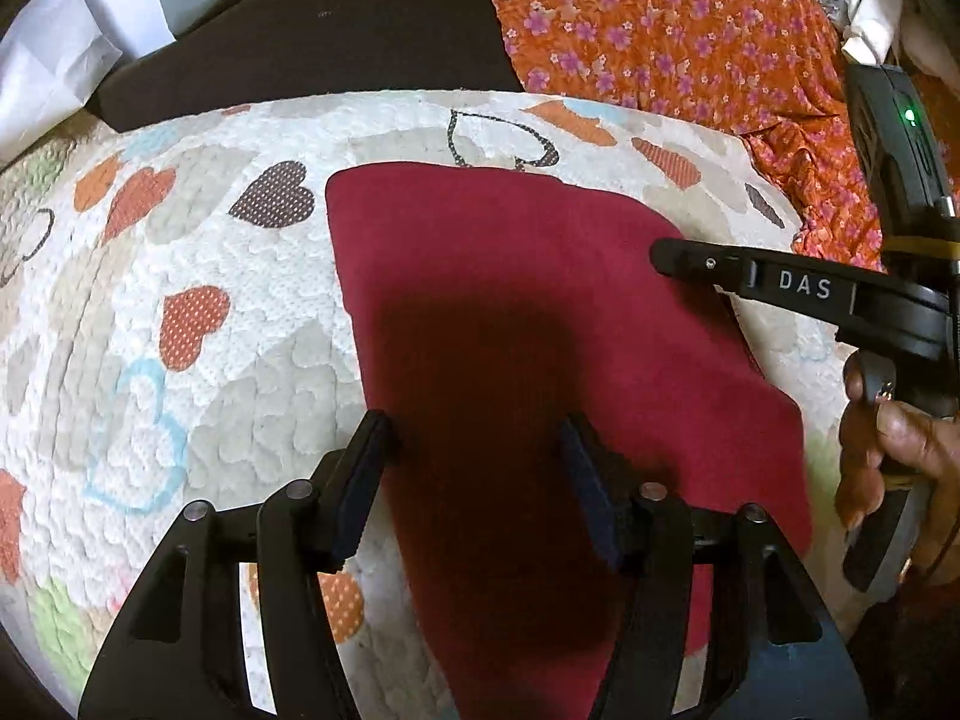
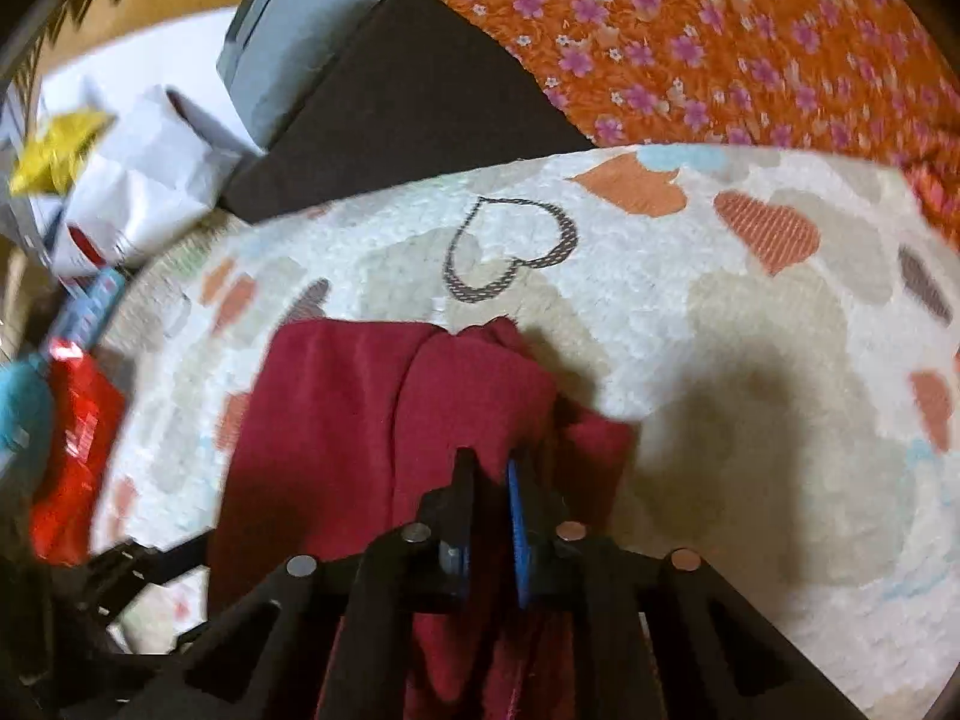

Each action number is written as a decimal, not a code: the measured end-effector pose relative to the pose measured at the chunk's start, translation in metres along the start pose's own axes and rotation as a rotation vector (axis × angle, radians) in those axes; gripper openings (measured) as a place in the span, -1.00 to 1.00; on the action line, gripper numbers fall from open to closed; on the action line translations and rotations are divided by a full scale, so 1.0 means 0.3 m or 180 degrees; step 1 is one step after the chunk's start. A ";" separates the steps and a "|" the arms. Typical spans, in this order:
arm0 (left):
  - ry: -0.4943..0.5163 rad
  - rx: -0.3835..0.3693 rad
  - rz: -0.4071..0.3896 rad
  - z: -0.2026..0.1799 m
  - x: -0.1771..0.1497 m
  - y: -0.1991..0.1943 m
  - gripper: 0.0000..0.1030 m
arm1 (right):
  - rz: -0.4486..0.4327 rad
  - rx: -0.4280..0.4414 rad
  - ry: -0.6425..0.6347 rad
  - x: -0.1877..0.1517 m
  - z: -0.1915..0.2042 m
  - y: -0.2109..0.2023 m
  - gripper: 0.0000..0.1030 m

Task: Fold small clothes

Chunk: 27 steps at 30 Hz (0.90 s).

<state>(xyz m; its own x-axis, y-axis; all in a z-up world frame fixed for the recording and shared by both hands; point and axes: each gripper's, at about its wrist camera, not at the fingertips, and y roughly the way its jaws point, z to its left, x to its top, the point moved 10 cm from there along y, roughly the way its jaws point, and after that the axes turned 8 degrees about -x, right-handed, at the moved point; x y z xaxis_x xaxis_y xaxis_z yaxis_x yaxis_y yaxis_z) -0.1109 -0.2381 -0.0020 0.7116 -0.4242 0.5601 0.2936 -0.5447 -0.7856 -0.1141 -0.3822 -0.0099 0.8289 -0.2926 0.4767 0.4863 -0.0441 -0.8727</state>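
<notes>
Folding in hand: one dark red soft-knit cloth (image 1: 510, 312), lying on the white quilted bedcover printed with hearts (image 1: 180, 252). My right gripper (image 2: 489, 468) has its jaws pressed together on a bunched edge of that cloth (the fabric puckers around them). My left gripper (image 1: 474, 438) hovers with jaws spread over the flat part, gripping nothing. Next move, by my estimate: carry the pinched edge across, left side pinning.

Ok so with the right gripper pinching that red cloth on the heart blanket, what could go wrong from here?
The right gripper is shut on only a bunched edge of the red cloth, so it may slip out or fold crooked. The left gripper is open above the cloth, pinning nothing, so the whole piece could drag across the heart blanket.
</notes>
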 end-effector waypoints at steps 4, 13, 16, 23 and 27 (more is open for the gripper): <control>-0.0003 0.0018 0.0002 -0.005 0.003 0.017 0.35 | -0.0111 -0.0281 -0.0080 0.030 -0.044 -0.015 -0.93; -0.0048 0.0060 -0.0023 0.003 -0.005 0.024 0.40 | -0.0257 -0.0051 0.0238 0.020 -0.062 -0.119 -0.93; -0.0011 0.0088 -0.0047 0.000 -0.008 0.020 0.40 | -0.0245 0.0188 0.0229 -0.014 0.010 -0.208 -0.90; -0.0002 0.0115 -0.0067 0.004 -0.016 0.016 0.40 | 0.0140 0.0207 -0.0311 -0.187 0.116 -0.190 -0.89; 0.0046 0.0117 -0.0075 -0.005 -0.019 0.018 0.40 | 0.0294 -0.0009 -0.0272 -0.230 0.042 -0.096 -0.87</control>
<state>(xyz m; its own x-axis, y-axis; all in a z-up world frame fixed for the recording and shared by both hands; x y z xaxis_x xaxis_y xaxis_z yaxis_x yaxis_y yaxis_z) -0.1144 -0.2397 -0.0089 0.6950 -0.4222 0.5819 0.3336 -0.5277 -0.7812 -0.1819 -0.3487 -0.0164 0.8908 -0.2132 0.4014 0.4061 -0.0233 -0.9136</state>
